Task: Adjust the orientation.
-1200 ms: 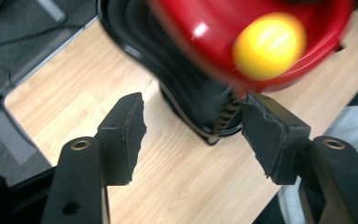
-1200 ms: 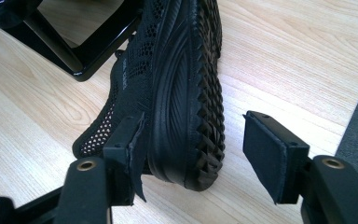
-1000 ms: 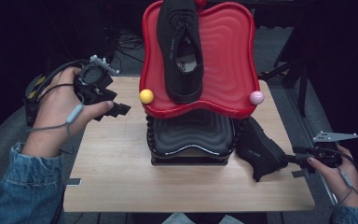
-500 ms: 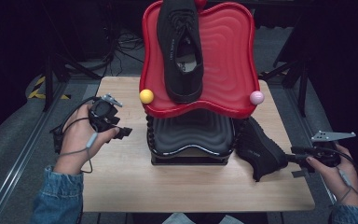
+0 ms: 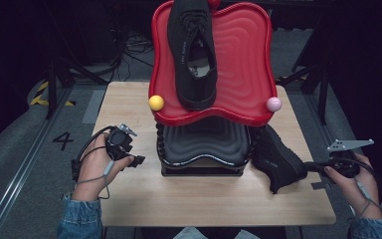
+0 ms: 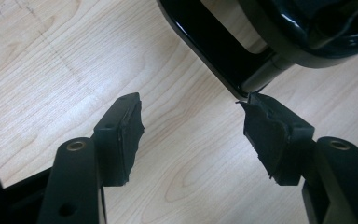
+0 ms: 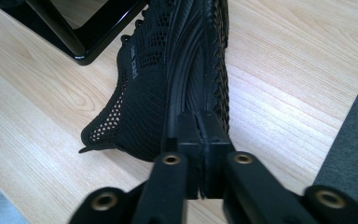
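A black shoe (image 5: 276, 159) (image 7: 149, 84) lies on its side on the wooden table (image 5: 179, 199), right of a black rack (image 5: 204, 144). My right gripper (image 5: 311, 168) (image 7: 200, 126) points at its heel end. Its jaws have just been closing and are now shut, pads together against the sole's edge, and I see nothing between them. A second black shoe (image 5: 191, 50) rests on the red tray (image 5: 243, 59) atop the rack. My left gripper (image 5: 137, 162) (image 6: 191, 121) hovers low over the table left of the rack, open and empty, its far pad near the rack's foot (image 6: 214, 51).
A yellow ball (image 5: 155, 102) and a pink ball (image 5: 273, 104) sit at the red tray's front corners. The rack's frame (image 7: 84, 32) stands just beyond the lying shoe. Bare wood stretches in front of the rack. Dark floor with stands and cables surrounds the table.
The left hand has come down with its gripper from beside the tray to just above the table, left of the rack. The right hand has stayed where it was.
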Tool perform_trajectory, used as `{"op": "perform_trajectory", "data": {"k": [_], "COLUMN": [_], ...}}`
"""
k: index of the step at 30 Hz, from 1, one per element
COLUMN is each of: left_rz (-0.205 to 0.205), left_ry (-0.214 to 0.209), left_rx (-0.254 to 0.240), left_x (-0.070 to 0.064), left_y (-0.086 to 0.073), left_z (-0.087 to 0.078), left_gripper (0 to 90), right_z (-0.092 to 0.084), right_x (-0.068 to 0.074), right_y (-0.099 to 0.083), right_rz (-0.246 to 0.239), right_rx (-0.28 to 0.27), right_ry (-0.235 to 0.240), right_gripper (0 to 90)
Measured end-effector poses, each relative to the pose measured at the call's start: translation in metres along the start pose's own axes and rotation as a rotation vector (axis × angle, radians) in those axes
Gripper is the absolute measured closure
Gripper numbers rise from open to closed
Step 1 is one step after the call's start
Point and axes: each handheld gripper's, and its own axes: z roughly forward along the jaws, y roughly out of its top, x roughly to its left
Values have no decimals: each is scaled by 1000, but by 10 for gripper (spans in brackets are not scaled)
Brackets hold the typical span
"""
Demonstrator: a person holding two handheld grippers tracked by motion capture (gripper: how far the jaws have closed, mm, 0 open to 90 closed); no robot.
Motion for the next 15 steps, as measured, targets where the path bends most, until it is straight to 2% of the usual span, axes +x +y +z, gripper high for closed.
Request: {"op": "perform_trajectory", "data": {"k": [3,5,10,15], "left_rz": [-7,-25,-36,-40], "left_ry": [-8,-13,-24,-13], "left_rx": [18,26,45,55], "left_x": [4,6,10,12], "left_y": [-4,-7,-12,-17], "left_z": [6,10,16,17], "left_gripper": [374,372,367,365], "right_z": [-3,-3,0,5], "right_x": [2,3,8,14], "right_y": [1,3,11,26], "right_rz": [-5,-9,-17,-61], "right_rx": [1,-1,13,79], "right_ry": [-8,-4,6,-18], "right_gripper": [900,900,900,900]}}
